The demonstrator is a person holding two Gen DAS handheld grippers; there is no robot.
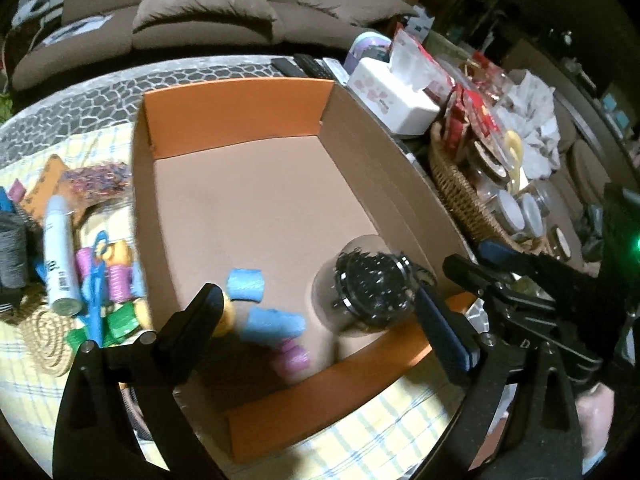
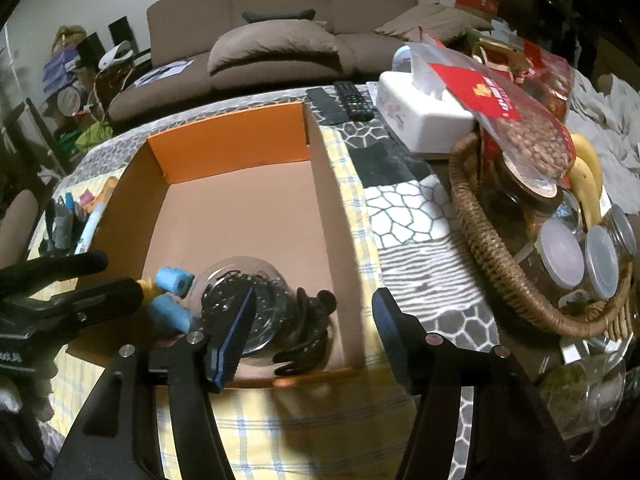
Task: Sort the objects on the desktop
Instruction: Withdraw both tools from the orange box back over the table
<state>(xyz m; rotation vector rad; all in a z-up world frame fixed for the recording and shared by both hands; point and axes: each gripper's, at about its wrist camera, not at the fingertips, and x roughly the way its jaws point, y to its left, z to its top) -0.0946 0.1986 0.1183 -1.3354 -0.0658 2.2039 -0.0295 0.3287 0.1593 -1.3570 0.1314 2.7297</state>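
An open cardboard box with orange flaps lies on the checked cloth. In its near end are two blue rolls, a pink roll, a clear jar of dark beads and a black claw clip. My left gripper hangs open above that end, fingers wide, nothing held. My right gripper is open over the box's near right corner. The clip lies below its fingers and the pads do not touch it. Each gripper shows at the edge of the other's view.
Left of the box lie a white tube, blue scissors, thread spools, a coiled cord and a bag of bands. On the right stand a wicker basket of jars, a tissue box, remotes and a glass mug.
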